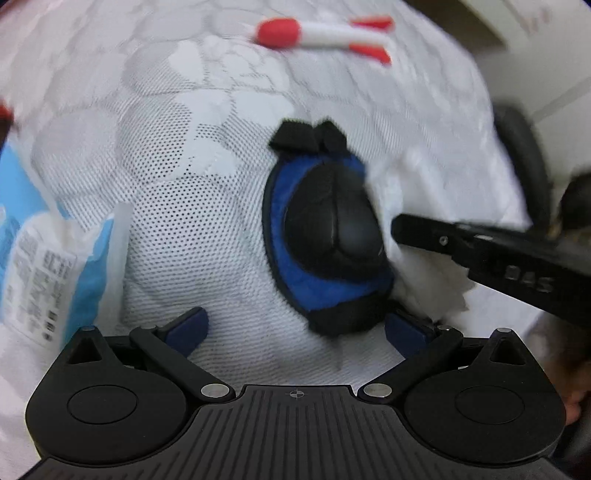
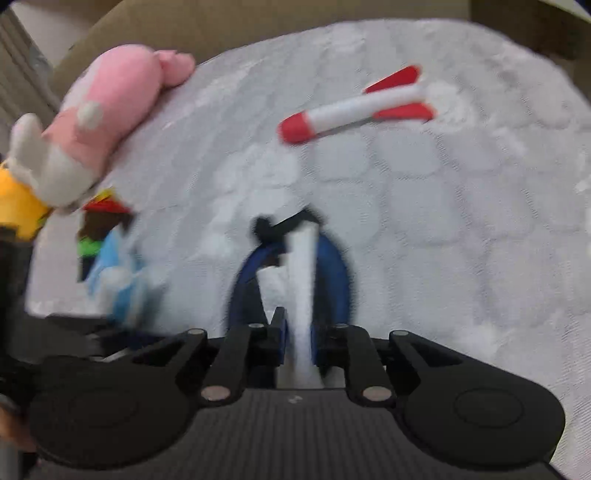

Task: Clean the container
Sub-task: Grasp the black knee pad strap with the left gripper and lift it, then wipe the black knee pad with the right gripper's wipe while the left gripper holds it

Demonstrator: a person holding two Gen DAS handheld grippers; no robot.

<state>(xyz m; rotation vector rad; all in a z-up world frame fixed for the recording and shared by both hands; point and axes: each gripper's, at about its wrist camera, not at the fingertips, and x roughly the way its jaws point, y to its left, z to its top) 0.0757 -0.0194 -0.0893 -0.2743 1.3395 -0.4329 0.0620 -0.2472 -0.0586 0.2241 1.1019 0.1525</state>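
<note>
My right gripper (image 2: 295,332) squeezes a white soft tissue (image 2: 303,266), maybe touching the small blue-and-black fabric case (image 1: 325,236) straight ahead. My left gripper (image 1: 295,332) is spread wide.

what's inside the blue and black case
The case looks closed in the left wrist view, so its inside is hidden. The right gripper presses a white tissue against it; the open left gripper is just before it.

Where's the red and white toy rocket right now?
The toy rocket lies on the white quilted bedcover, beyond the blue and black case; in the right wrist view it sits upper centre-right, right of the pink plush.
</note>
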